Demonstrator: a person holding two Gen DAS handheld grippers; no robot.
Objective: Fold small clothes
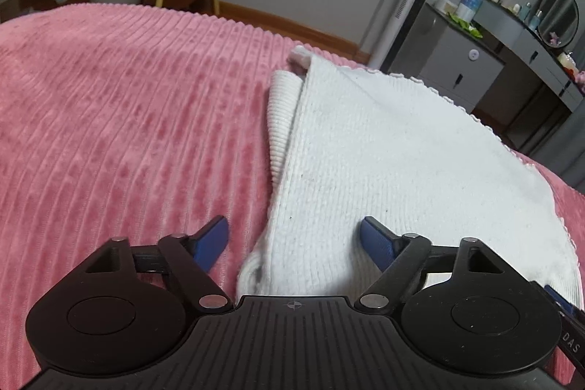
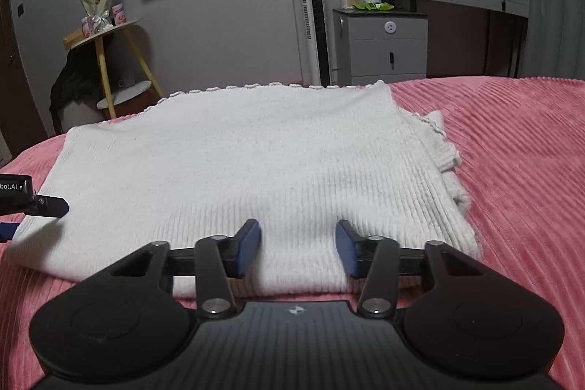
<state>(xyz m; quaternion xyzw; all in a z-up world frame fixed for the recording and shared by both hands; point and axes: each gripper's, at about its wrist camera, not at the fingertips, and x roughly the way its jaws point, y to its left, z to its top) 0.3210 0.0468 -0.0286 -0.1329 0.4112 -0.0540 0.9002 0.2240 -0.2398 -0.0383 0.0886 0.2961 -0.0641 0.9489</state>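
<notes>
- On a ribbed pink bedspread (image 2: pixel 512 141), a folded white knitted garment (image 2: pixel 237 152) lay flat.
- Left gripper (image 1: pixel 294 240) straddled its near corner, jaws spread.
- Right gripper (image 2: pixel 298 245) hovered over its near edge, jaws apart, pinching nothing.

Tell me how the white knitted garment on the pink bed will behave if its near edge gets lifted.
The white knitted garment will probably flop and drape: it is soft ribbed knit. Its folded layers, visible at the side, may slide apart. The plush pink bedcover likely grips it slightly.

"bot.AI" (cut off) on the left claw (image 2: pixel 36 203); "DAS" on the right claw (image 1: pixel 565 328).
</notes>
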